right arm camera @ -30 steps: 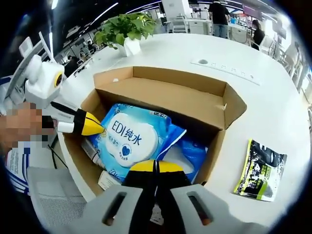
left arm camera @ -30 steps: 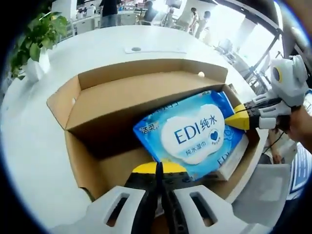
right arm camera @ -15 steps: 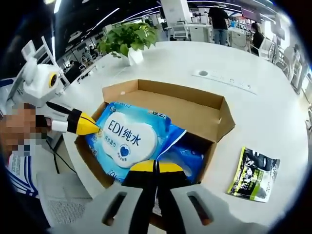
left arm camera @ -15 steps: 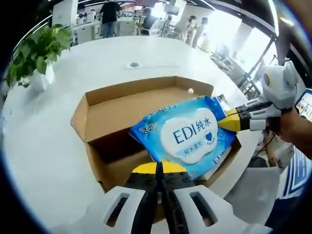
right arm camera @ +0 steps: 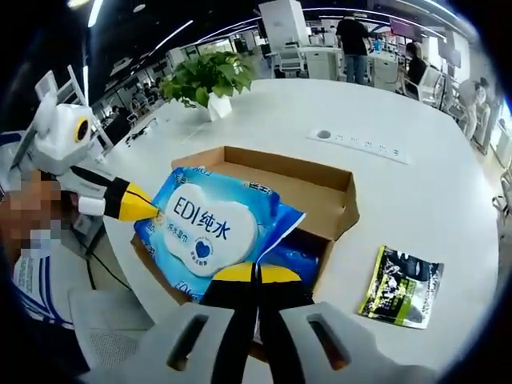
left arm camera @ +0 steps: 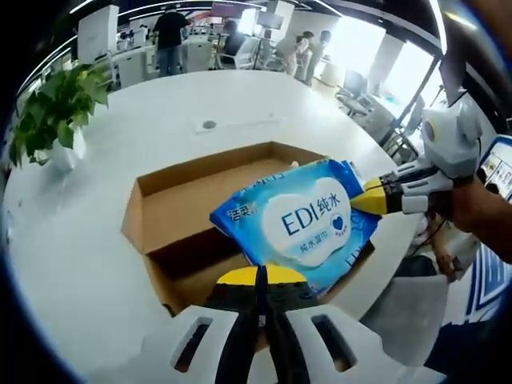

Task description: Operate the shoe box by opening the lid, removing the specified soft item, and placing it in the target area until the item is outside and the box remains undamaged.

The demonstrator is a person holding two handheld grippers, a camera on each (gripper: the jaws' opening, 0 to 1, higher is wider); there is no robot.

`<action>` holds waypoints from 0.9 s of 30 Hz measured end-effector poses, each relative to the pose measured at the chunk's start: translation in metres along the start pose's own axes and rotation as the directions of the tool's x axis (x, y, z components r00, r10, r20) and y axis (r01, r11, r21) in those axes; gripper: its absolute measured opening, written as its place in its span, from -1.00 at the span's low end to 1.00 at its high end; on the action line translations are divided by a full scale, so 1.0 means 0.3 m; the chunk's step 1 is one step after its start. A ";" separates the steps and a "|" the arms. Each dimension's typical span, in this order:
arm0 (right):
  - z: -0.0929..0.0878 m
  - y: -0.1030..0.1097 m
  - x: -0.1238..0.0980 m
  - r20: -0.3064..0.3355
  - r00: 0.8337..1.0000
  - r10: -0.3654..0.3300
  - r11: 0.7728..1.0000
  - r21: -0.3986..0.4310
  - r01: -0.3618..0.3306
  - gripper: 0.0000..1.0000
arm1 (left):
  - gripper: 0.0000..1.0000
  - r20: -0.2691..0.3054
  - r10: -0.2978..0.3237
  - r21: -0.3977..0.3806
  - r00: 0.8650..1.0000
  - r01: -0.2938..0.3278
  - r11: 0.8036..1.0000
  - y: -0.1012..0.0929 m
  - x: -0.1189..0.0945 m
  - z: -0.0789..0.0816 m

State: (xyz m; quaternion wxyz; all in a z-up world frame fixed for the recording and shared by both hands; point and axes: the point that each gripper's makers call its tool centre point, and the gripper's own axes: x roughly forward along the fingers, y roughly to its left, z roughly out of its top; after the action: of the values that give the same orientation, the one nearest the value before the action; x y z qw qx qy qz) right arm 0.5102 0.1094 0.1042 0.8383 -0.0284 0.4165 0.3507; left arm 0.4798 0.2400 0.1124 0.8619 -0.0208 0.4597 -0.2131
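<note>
The soft item is a blue and white wet-wipes pack [left arm camera: 304, 220] [right arm camera: 204, 228], held up above the open cardboard shoe box [left arm camera: 180, 212] [right arm camera: 324, 200]. My left gripper [left arm camera: 260, 276] is shut on the pack's near edge. It enters the right gripper view from the left as yellow tips [right arm camera: 144, 210] pinching the pack's side. My right gripper [right arm camera: 256, 274] is shut on the opposite edge, and its yellow tips [left arm camera: 364, 204] reach in from the right in the left gripper view. A second blue pack [right arm camera: 302, 250] lies inside the box, partly hidden.
The box sits near the edge of a round white table [left arm camera: 72, 264] [right arm camera: 432, 200]. A black and green pouch [right arm camera: 400, 286] lies on the table beside the box. A potted plant [left arm camera: 56, 104] [right arm camera: 204, 76] stands farther back. A grey chair [left arm camera: 408, 312] is below the table edge.
Both grippers have raised the wipes pack from inside the box to well above its rim. The box looks smaller and farther below as the cameras rose.
</note>
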 end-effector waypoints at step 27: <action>-0.041 -0.254 -0.215 0.040 0.992 -0.118 0.992 0.055 0.115 -1.00 | -1.00 0.007 -0.097 0.097 0.995 0.096 0.991 -0.284 0.113 0.143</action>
State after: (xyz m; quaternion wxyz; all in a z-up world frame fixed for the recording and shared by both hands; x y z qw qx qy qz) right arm 0.5221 0.0115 0.1239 0.8666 -0.0231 0.4050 0.2907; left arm 0.5009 0.1426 0.1301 0.8532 -0.0023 0.4423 -0.2763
